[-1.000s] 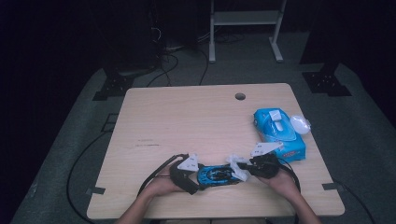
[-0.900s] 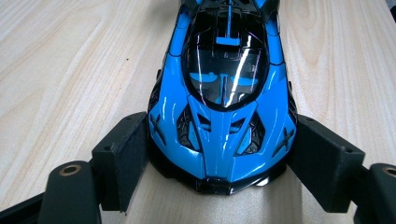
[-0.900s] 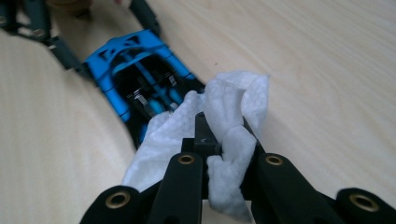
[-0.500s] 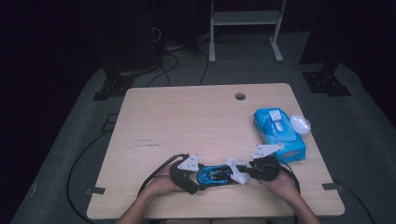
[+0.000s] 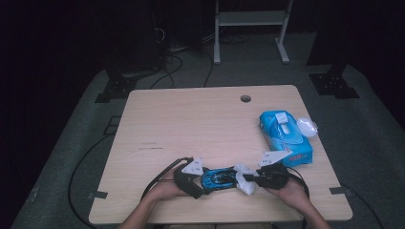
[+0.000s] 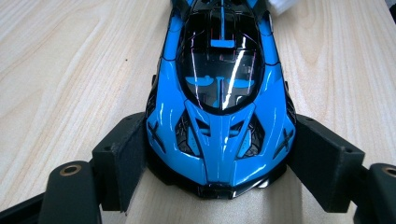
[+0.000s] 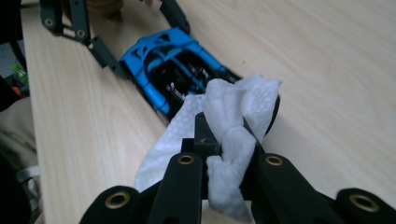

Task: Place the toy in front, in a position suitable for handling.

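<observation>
Wooden table [image 5: 191, 119], left hand-held gripper [image 5: 199, 180] clamping blue toy car [image 5: 218, 177], right hand-held gripper [image 5: 250, 180] pinching white wipe [image 5: 244, 174] against its tail.

Left gripper [image 5: 197, 177] fingers spread; right gripper [image 5: 249, 180] fingers clamped.

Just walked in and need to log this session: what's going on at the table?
A person is cleaning a glossy blue and black toy sports car near the front edge of the light wooden table. The left gripper clamps the car's nose between its jaws, steadying it. The right gripper is shut on a crumpled white wipe, pressed against the car's rear end. A blue pack of wipes lies at the table's right side.
</observation>
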A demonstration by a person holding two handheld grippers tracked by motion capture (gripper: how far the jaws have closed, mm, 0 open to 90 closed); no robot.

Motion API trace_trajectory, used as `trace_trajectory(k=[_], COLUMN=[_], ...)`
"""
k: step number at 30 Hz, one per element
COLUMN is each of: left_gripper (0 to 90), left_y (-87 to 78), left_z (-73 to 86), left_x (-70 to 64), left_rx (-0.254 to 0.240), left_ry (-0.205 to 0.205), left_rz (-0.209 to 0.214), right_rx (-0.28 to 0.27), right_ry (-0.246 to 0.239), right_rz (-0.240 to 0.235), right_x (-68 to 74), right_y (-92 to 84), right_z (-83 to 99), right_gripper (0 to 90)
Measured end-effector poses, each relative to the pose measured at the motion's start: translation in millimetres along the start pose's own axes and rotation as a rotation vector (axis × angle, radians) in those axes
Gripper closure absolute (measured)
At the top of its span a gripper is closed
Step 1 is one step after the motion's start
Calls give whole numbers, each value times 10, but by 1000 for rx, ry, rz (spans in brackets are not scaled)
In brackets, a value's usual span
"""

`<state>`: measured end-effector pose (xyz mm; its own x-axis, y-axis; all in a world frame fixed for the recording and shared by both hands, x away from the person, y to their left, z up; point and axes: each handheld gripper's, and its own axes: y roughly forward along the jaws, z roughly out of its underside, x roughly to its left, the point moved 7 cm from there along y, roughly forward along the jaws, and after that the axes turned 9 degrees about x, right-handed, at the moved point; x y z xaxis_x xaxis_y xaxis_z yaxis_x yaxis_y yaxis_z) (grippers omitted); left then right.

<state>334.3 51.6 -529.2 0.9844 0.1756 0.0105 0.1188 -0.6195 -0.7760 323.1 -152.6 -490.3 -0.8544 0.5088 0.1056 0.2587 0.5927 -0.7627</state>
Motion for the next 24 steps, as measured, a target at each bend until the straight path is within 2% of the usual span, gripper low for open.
trace_trajectory(k=[5,7,9,11,15,18,20,24], left_gripper=[237,238,238,238,237,237,237,237], left_y=[1,1,0,-2,-1,-2,1,3], left_z=[-2,1,2,3,3,2,-1,-4], left_x=[1,0,0,1,3,3,4,6], left_rx=[-6,-6,-5,-3,-1,0,0,-2], left_ry=[0,-1,-1,0,0,-1,0,1], left_rz=[0,3,3,3,1,1,1,1], right_rx=[-65,-51,-9,6,-19,7,4,-4], right_ry=[18,23,26,33,45,31,36,36], right_rz=[16,9,7,-2,6,4,-5,-23], right_x=[-156,-196,-217,-209,-145,-99,-72,-68], right_y=[10,74,157,199,120,49,19,21], right_z=[-264,-299,-259,-187,-83,11,53,20], right_gripper=[837,836,836,837,838,837,837,836])
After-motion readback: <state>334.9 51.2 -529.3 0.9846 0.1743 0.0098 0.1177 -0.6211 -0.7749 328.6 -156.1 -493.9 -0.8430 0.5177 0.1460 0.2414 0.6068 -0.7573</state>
